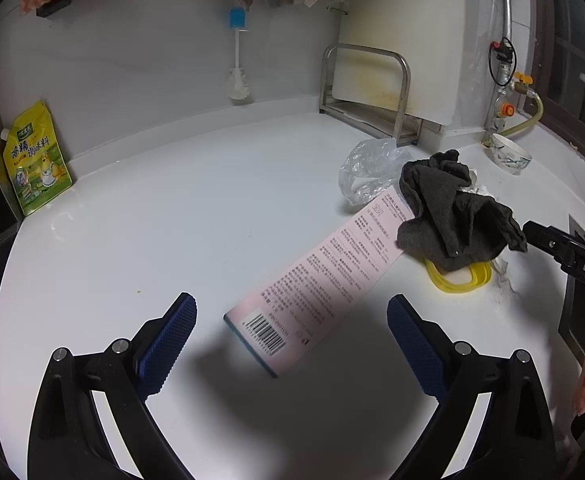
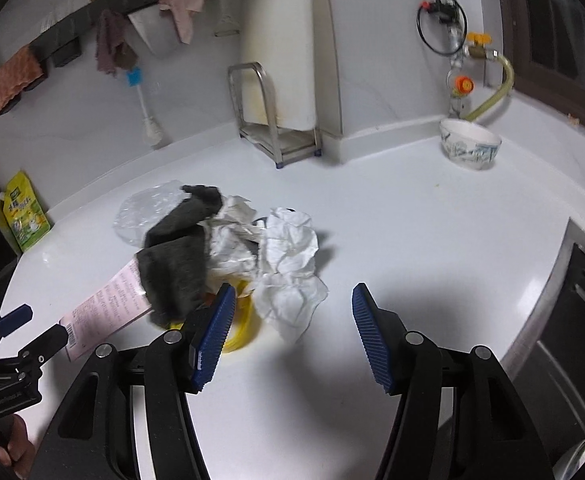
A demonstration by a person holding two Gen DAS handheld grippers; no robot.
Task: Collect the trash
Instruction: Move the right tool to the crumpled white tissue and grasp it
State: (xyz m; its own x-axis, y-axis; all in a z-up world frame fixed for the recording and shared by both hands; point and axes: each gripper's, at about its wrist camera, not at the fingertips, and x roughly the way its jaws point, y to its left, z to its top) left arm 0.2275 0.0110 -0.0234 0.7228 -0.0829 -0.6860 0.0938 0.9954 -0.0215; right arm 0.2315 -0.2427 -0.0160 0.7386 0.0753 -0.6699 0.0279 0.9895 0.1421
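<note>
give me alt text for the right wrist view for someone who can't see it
The right tool, open and empty, points at a trash pile on a white counter: crumpled white paper, a dark grey cloth, a clear plastic bag, a pink carton and a yellow ring. A patterned bowl sits behind to the right; the left tool enters at the left edge.

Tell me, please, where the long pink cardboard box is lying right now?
In the left wrist view the long pink cardboard box lies flat on the white counter, its far end tucked under the dark grey cloth.

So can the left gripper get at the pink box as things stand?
Probably yes: the left gripper is open with the pink box lying between its fingers; only the box's far end sits under the dark cloth.
</note>
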